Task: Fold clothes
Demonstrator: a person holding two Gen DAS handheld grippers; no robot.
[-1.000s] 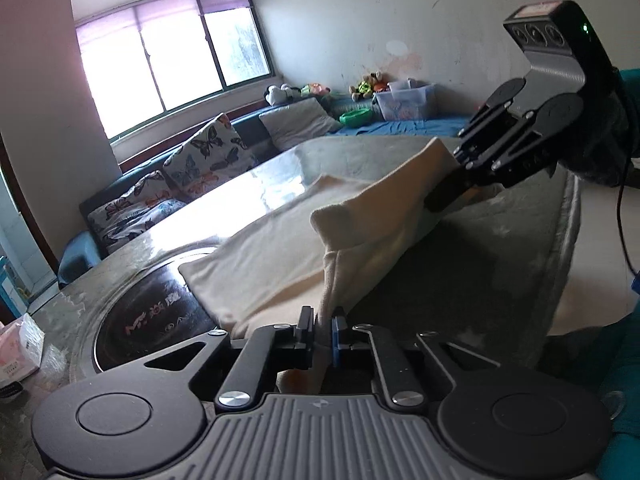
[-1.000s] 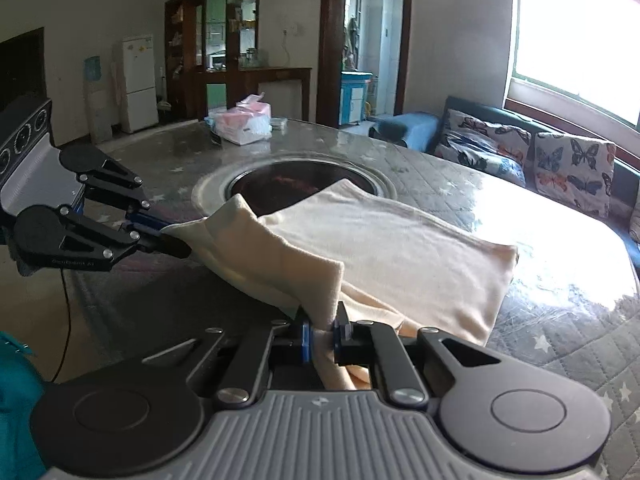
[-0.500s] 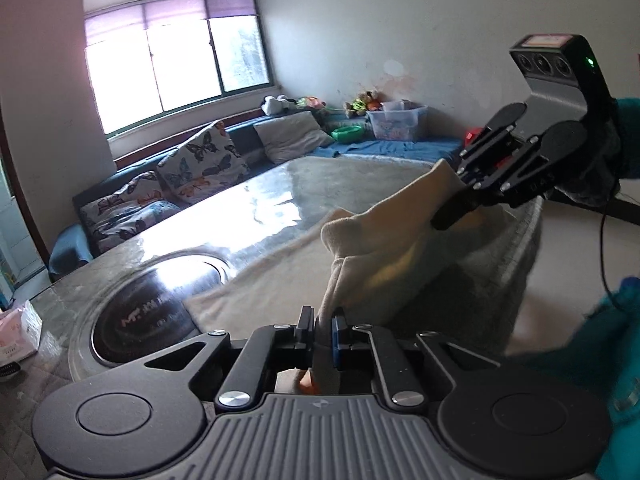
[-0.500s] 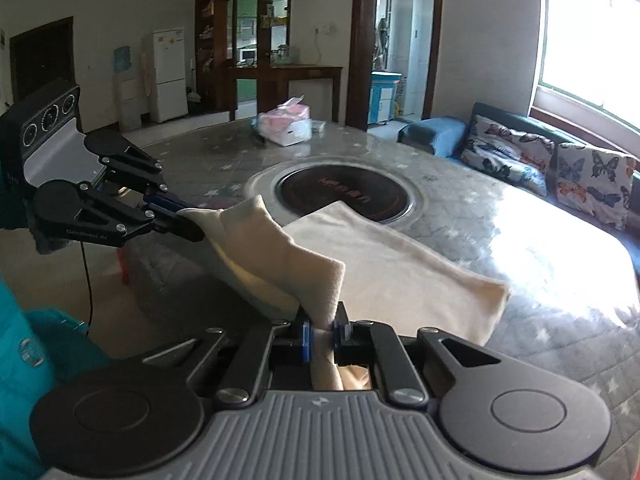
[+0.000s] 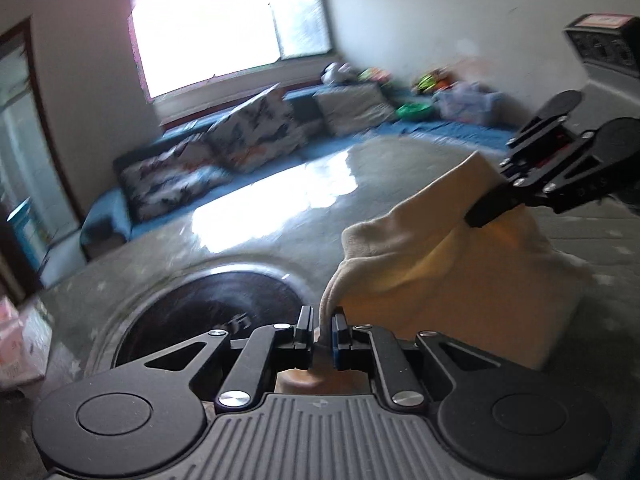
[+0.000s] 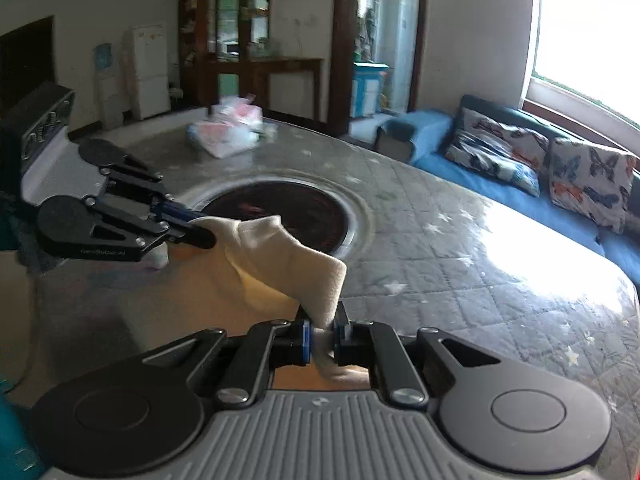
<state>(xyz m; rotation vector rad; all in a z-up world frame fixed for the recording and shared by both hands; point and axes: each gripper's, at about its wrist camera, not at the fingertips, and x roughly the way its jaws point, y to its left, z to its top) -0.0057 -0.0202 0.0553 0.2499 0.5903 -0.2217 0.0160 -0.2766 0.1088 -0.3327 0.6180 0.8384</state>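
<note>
Above the quilted table (image 6: 460, 264), left claw (image 5: 321, 334) and right claw (image 6: 322, 338) each pinch the cream garment (image 5: 460, 280).

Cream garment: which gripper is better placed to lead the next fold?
Neither clearly. The left gripper and right gripper each pinch an edge of the cream garment with shut jaws, lifted between them; likely both move together.

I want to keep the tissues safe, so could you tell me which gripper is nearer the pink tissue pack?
Left. The left gripper is on the side toward the pink tissue pack; the right gripper holds the cream garment farther back.
</note>
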